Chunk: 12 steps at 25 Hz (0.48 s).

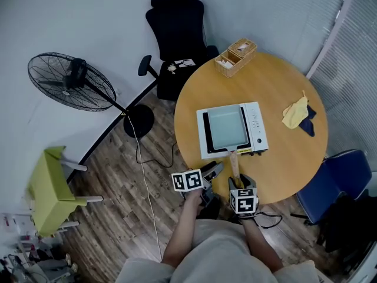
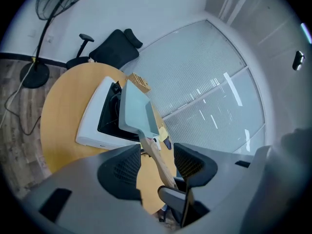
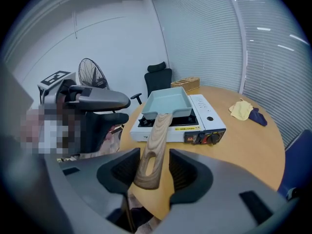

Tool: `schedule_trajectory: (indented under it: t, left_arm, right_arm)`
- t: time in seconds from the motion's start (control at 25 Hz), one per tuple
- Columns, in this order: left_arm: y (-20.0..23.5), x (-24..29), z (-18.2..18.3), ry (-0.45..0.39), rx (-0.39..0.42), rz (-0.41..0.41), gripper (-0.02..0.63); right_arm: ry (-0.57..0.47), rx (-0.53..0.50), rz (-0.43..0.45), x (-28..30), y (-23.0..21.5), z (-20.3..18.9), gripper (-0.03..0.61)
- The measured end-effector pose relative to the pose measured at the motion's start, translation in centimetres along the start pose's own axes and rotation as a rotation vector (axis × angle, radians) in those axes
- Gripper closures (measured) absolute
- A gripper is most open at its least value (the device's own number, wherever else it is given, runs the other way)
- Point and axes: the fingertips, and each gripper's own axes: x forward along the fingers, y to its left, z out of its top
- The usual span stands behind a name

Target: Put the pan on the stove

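Observation:
A light blue rectangular pan (image 1: 227, 128) sits on the white portable stove (image 1: 260, 125) on the round wooden table (image 1: 283, 81). Its wooden handle (image 1: 234, 165) points toward me over the stove's front. My right gripper (image 1: 237, 180) stands open at the table's near edge. In the right gripper view the handle (image 3: 153, 145) lies between the spread jaws of the right gripper (image 3: 152, 172), with a gap on its right side. My left gripper (image 1: 213, 171) hovers open just left of the handle, holding nothing. The left gripper view shows the pan (image 2: 136, 112) beyond the left gripper (image 2: 157, 165).
A wooden compartment box (image 1: 235, 56) stands at the table's far edge. A yellow cloth (image 1: 296, 114) on a dark blue one (image 1: 310, 125) lies right of the stove. Around the table are a black office chair (image 1: 177, 28), a floor fan (image 1: 70, 81), a blue chair (image 1: 336, 181) and a green stool (image 1: 50, 187).

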Motion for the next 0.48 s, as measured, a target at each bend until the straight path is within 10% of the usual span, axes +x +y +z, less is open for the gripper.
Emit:
schedule_trajectory:
  t: [0.48]
  left_arm:
    - [-3.1, -2.3, -1.5, -0.077, 0.391, 0.227, 0.388]
  right_arm:
    - [-0.068, -0.061, 0.059, -5.0, 0.3, -1.1, 0.385]
